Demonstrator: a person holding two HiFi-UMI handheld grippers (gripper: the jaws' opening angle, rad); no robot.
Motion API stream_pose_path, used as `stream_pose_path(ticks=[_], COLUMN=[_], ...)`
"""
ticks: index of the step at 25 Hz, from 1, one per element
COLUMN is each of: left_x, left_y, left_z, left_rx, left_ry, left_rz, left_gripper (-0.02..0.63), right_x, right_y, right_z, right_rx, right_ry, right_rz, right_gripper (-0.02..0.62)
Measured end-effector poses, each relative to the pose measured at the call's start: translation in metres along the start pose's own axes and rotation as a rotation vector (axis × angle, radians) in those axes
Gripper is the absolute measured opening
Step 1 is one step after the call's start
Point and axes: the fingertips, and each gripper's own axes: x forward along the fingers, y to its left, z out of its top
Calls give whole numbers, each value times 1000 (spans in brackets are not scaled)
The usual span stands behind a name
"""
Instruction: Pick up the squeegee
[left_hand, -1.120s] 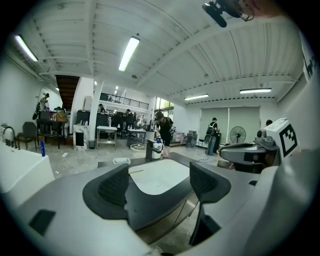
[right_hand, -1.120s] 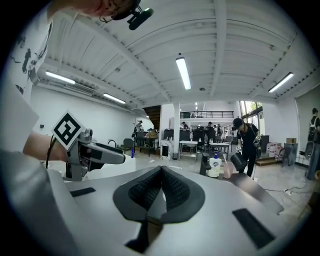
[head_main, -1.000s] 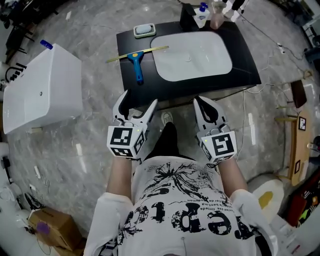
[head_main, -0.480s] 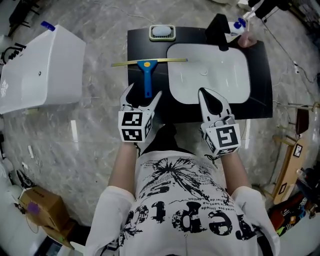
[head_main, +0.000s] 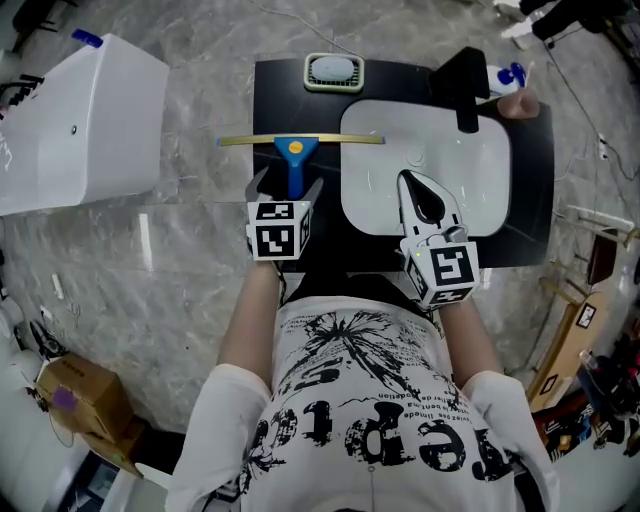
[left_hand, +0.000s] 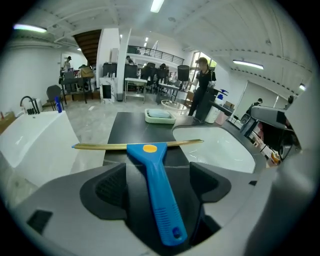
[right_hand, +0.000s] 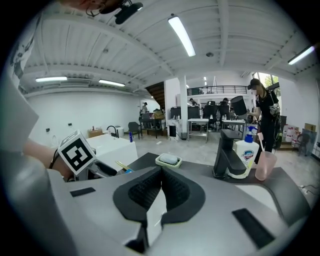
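my left tool (head_main: 285, 188) sits spread wide astride the squeegee (left_hand: 152, 175) handle, probably stiff and light; i'd pinch its ribs. right tool (right_hand: 160, 195) closed, empty.

Place: a big open workshop hall with a mock bathroom set up in it.
Bathroom set: a black counter (head_main: 280, 100) with a white basin (head_main: 470, 170), a black tap (head_main: 465, 85), a soap dish (head_main: 334, 71) and a soap bottle (right_hand: 245, 152); a white bathtub (head_main: 80, 125) stands apart on the grey marble-look floor (head_main: 190, 260).
Working hall: rows of desks (left_hand: 140, 85) and chairs (left_hand: 54, 92), a person (left_hand: 204, 85) standing behind the counter.
Building: strip lights (right_hand: 181, 36) on a high white ceiling, an upper level with a railing (left_hand: 150, 50), a staircase (left_hand: 87, 42).
Clutter: a cardboard box (head_main: 85, 420) on the floor.
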Motion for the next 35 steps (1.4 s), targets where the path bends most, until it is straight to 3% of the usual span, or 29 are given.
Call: stream_pose_path(ticks=[9, 11, 14, 22, 25, 35], left_x=[36, 43, 47, 46, 46, 33], left_y=[0, 1, 11, 16, 16, 15], left_z=[-1, -2, -4, -3, -2, -3], left_rx=[-3, -9, -19, -43, -37, -75], left_ry=[107, 107, 88, 97, 109, 148], left_rz=[1, 30, 122, 164, 163, 149], left_gripper=[387, 381, 275, 245, 193, 143], right_x=[16, 17, 22, 25, 24, 9], right_y=[-30, -38, -48, -56, -56, -53], right_z=[-7, -10, -11, -1, 1, 23], right_rx=[39, 46, 46, 31, 22, -20], right_ry=[43, 50, 64, 66, 70, 46], right_rz=[-27, -31, -18, 15, 29, 36], right_gripper=[14, 14, 15, 15, 15, 15])
